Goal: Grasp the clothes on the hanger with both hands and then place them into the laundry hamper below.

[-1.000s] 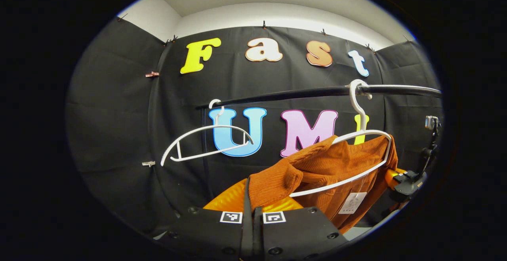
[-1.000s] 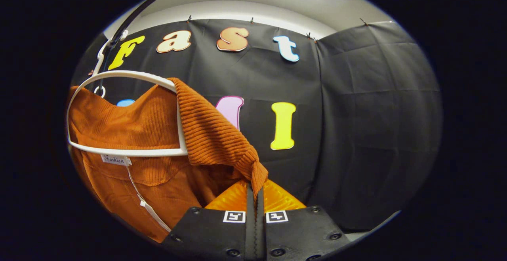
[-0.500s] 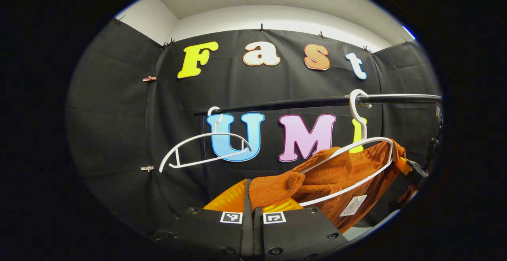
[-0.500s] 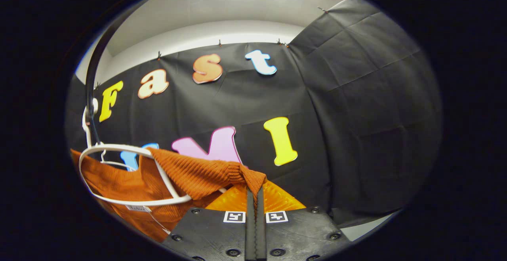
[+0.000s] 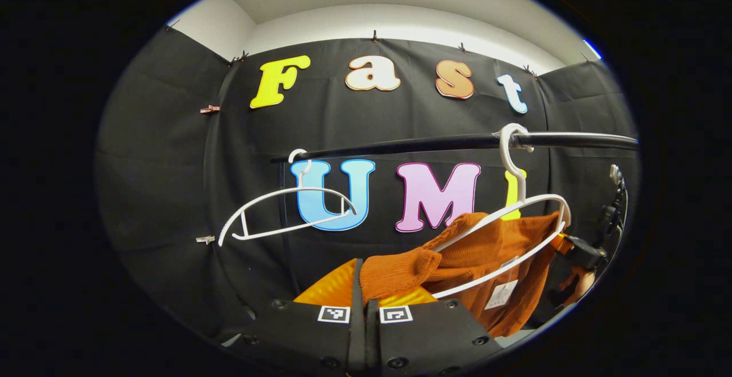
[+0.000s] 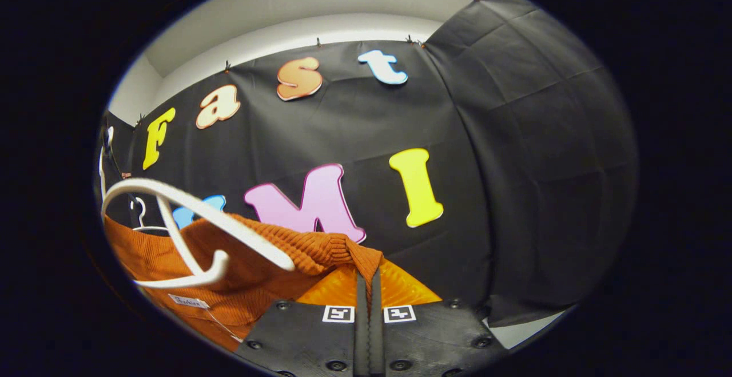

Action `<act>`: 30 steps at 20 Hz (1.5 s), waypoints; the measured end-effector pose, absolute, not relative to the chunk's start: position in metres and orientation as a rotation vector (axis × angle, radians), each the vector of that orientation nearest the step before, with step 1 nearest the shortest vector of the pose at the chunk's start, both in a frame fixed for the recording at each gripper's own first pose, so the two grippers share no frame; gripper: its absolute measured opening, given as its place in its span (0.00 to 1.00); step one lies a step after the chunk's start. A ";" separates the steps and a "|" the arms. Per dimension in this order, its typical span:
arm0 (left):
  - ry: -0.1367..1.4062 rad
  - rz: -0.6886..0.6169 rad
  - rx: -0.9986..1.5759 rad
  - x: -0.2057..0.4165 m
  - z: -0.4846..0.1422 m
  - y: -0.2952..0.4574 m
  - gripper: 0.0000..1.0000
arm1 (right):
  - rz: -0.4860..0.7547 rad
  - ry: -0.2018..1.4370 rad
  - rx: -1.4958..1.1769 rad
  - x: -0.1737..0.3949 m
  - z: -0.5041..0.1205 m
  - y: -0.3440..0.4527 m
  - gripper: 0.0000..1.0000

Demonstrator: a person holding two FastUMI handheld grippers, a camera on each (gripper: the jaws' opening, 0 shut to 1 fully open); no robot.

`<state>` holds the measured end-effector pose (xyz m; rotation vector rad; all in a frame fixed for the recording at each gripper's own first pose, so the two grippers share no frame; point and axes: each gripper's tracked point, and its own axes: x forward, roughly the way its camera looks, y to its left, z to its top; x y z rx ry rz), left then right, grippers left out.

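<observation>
A rust-orange ribbed knit top point(image 5: 492, 251) hangs partly on a white hanger point(image 5: 514, 217) hooked over a black rail point(image 5: 434, 143). In the left gripper view, my left gripper point(image 5: 366, 302) is shut on one shoulder of the top, pulled off the hanger's end. In the right gripper view, my right gripper point(image 6: 369, 297) is shut on the other shoulder of the top point(image 6: 251, 262), and the white hanger point(image 6: 189, 222) sits above the cloth, its near arm bare. The right gripper point(image 5: 583, 251) also appears far right in the left gripper view.
An empty white hanger point(image 5: 286, 214) hangs on the same rail to the left. Black cloth walls close the booth behind and on both sides. A white garment tag point(image 5: 501, 295) dangles inside the top.
The right shoulder of the top has slid down off the hanger's arm, which now stands bare above the cloth. The right gripper view has swung and the hanger looms closer.
</observation>
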<state>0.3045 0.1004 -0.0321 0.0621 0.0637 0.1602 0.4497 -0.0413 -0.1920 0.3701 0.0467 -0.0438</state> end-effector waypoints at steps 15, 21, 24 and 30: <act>0.225 0.163 -0.018 0.269 -0.145 0.148 0.05 | 0.419 0.235 0.537 0.310 -0.206 0.141 0.04; 0.236 0.019 -0.099 0.259 -0.164 0.098 0.05 | 0.579 0.269 0.538 0.265 -0.194 0.188 0.04; 0.225 -0.055 -0.144 0.258 -0.162 0.071 0.05 | 0.606 0.267 0.543 0.261 -0.189 0.187 0.04; 0.253 -0.123 -0.140 0.271 -0.199 0.039 0.05 | 0.636 0.335 0.511 0.259 -0.235 0.185 0.04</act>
